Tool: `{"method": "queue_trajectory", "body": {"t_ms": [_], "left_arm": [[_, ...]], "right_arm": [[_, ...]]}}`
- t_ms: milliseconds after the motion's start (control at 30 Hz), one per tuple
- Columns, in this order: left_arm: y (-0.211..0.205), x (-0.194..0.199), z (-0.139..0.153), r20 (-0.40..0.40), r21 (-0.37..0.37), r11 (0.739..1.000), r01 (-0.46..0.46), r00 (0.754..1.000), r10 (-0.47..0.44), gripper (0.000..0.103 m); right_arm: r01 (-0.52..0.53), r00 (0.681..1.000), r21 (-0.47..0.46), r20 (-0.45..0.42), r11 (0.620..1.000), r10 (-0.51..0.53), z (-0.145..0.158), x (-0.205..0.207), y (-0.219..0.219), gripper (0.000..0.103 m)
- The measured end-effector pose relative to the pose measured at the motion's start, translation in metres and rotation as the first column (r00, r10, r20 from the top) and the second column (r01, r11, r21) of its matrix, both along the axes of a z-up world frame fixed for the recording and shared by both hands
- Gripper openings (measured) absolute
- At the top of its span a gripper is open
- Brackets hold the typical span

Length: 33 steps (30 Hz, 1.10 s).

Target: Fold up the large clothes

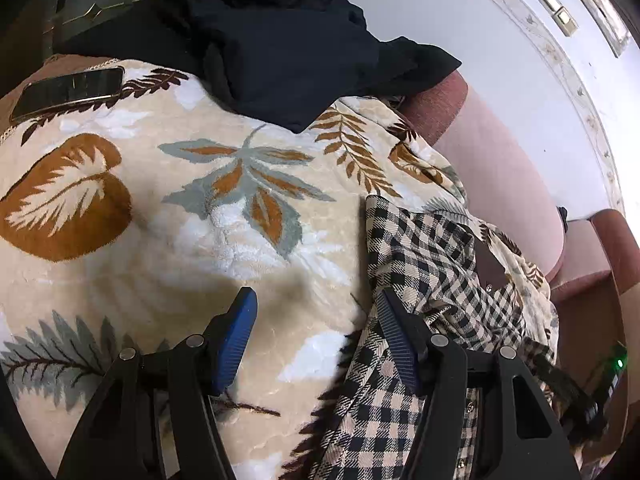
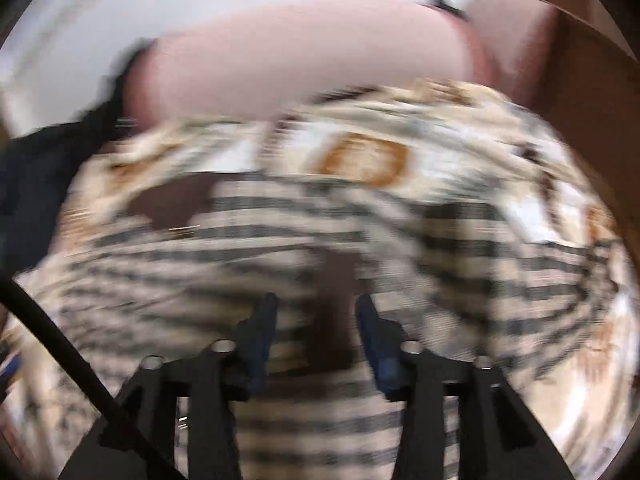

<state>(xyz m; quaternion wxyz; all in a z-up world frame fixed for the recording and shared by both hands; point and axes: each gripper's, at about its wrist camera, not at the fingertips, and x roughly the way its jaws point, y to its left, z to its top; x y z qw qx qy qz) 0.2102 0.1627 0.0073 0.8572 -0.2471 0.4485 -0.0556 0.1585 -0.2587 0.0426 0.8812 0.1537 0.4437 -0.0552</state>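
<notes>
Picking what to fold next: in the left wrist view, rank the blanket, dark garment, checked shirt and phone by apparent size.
1. Blanket
2. Dark garment and checked shirt: look alike; the shirt lies nearer the camera, so unranked.
3. Phone

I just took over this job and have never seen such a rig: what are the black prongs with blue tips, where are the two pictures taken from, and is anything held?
No robot: a person holds a gripper in each hand, with a camera looking along its fingers. The left view shows the left gripper open over a leaf-print blanket, its right finger at the edge of a checked garment. A dark garment and a phone lie further back. The right view is blurred: the right gripper is open above the checked garment, nothing held.
</notes>
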Motion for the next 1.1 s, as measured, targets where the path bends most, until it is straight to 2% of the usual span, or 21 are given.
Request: {"method": "queue_trajectory", "body": {"t_ms": [100,233,300,400,533,600,633,700,800,933,1100], "left_arm": [[-0.001,0.000,-0.001,-0.004,-0.003,1.000,0.006,1.000,-0.006,0.061],[0.001,0.000,0.001,0.005,0.014,1.000,0.003,1.000,-0.003,0.061],[0.004,0.001,0.000,0.001,-0.003,1.000,0.001,1.000,-0.001,0.061],[0.007,0.003,-0.002,-0.009,-0.034,0.999,0.001,1.000,-0.002,0.061],[0.008,0.005,-0.002,-0.007,-0.036,0.999,-0.002,1.000,0.001,0.061],[0.009,0.005,-0.002,-0.012,-0.043,0.999,-0.002,1.000,0.002,0.061],[0.009,0.005,-0.003,-0.014,-0.047,0.999,-0.003,1.000,0.002,0.061],[0.010,0.004,-0.003,-0.019,-0.058,0.998,-0.002,1.000,0.001,0.061],[0.010,0.003,-0.002,-0.016,-0.053,0.999,-0.004,1.000,0.003,0.061],[0.009,0.003,-0.001,-0.011,-0.044,0.999,0.004,1.000,-0.005,0.061],[-0.006,0.003,-0.001,-0.008,-0.009,0.999,0.042,0.999,-0.042,0.061]], "right_arm": [[-0.159,0.987,0.162,0.014,0.974,0.159,-0.013,0.009,0.051,0.055],[-0.277,0.957,0.278,-0.002,0.920,0.289,-0.035,0.029,0.117,0.055],[-0.259,0.959,0.347,-0.019,0.901,0.283,-0.046,0.039,0.134,0.055],[-0.173,0.975,0.334,-0.073,0.926,0.209,-0.063,0.058,0.147,0.055],[-0.089,0.990,0.423,-0.065,0.902,0.128,-0.072,0.079,0.141,0.055],[-0.071,0.990,0.427,-0.077,0.901,0.114,-0.075,0.087,0.142,0.055],[-0.066,0.991,0.430,-0.080,0.900,0.111,-0.077,0.090,0.143,0.050],[-0.070,0.989,0.489,-0.082,0.869,0.126,-0.080,0.095,0.142,0.013],[-0.077,0.989,0.503,-0.068,0.861,0.128,-0.080,0.094,0.143,0.009],[-0.135,0.983,0.489,-0.040,0.862,0.177,-0.066,0.061,0.147,0.008],[-0.202,0.955,0.437,-0.112,0.877,0.275,-0.078,0.011,0.153,0.007]]}}
